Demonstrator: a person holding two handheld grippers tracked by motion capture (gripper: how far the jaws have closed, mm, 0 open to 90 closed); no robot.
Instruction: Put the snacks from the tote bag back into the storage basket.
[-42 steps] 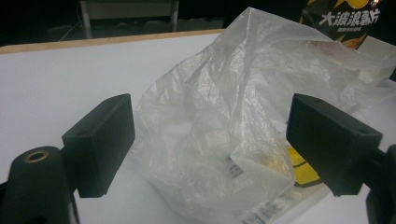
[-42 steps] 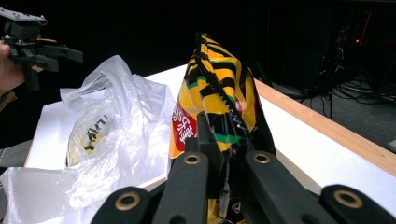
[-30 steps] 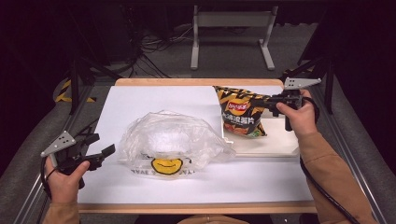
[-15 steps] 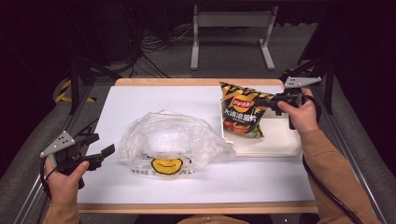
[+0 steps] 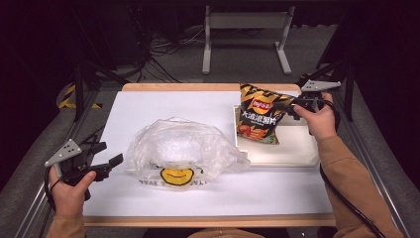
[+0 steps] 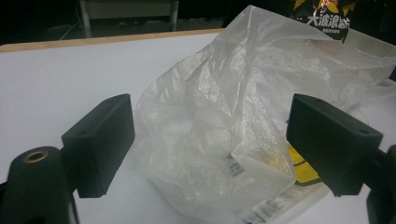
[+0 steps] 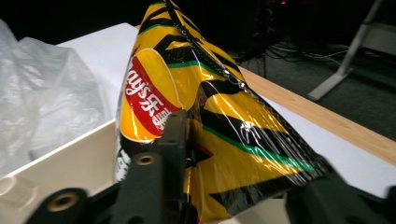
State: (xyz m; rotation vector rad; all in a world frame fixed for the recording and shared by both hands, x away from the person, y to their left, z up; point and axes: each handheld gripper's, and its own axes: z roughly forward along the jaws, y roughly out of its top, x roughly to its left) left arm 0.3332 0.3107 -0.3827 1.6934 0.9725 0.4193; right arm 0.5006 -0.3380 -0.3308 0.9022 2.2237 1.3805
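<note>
The chip bag (image 5: 260,119) stands on its lower edge in the shallow white tray (image 5: 287,151), on the far side of the tray from the person, and has not gone into the clear plastic bag (image 5: 183,148), which lies crumpled on the white counter (image 5: 163,106) just beside the tray's near-left corner. Judging from this, the packing is at an early stage: the chip bag looks freshly set down or regripped, and lifting it and opening the plastic bag are both left to do.

The right gripper (image 5: 289,106) sits at the chip bag's upper right corner. Its jaws have just been opening and now stand partly apart with the bag between them, one jaw against the printed face, the other clear of it. The left gripper (image 5: 111,163) waits beyond the plastic bag, on the side away from the tray, its jaws wide apart and holding nothing.
</note>
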